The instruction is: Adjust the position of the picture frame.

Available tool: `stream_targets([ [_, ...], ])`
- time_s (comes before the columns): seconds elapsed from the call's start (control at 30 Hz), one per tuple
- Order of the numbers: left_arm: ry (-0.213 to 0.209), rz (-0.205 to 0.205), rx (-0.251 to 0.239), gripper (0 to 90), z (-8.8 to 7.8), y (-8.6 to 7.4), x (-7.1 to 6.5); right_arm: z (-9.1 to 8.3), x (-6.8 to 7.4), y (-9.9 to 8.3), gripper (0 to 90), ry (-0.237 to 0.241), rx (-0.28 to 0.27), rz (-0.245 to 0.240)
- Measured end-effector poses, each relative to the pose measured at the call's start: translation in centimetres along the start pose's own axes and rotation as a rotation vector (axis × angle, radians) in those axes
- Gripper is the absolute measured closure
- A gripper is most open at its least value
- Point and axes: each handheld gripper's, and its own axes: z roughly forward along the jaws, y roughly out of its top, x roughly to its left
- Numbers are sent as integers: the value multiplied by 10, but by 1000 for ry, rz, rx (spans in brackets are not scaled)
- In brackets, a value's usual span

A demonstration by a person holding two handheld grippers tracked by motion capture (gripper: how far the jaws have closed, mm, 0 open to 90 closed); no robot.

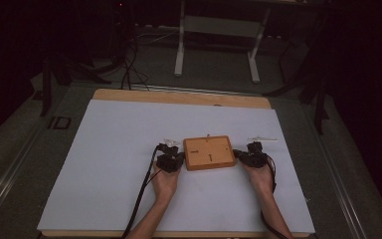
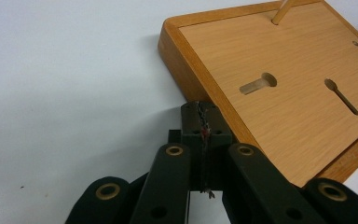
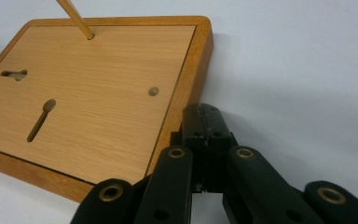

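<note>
You are in a lab or test room: your table point(image 1: 129, 97) wears a white sheet point(image 1: 119, 164). Beyond the table stands a white desk frame point(image 1: 216, 30) on grey carpet, cables point(image 1: 129, 64) trail beside it, and dark stands point(image 1: 49, 74) flank the table.

Large white sheet point(image 1: 119, 164) spread flat across a light wooden tabletop point(image 1: 179, 96), bare wood showing along the far edge. Small clear plastic piece point(image 1: 171, 142) lying on the sheet, and a thin pale rod-like item point(image 1: 262, 139) lying flat farther right, well apart from it. Beyond the table, grey floor, a white metal frame stand point(image 1: 216, 37), and dark cables point(image 1: 129, 59) trailing.
</note>
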Motion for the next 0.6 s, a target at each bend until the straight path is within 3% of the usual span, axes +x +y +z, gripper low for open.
stream_targets([
  [0.13, -9, -13, 1, 900, 0, 0, 1, -1, 2, -1, 900, -12, 0, 15],
  [0.27, -21, -26, -22, 900, -2, 2, 3, -2, 2, -2, 900, 6, -1, 30],
  [0.4, -11, 17, -28, 900, -6, 5, 0, -3, 2, -4, 900, 21, -3, 39],
  [0.6, -15, -2, -21, 900, -5, 6, 3, -3, 2, -5, 900, 33, 1, 50],
])
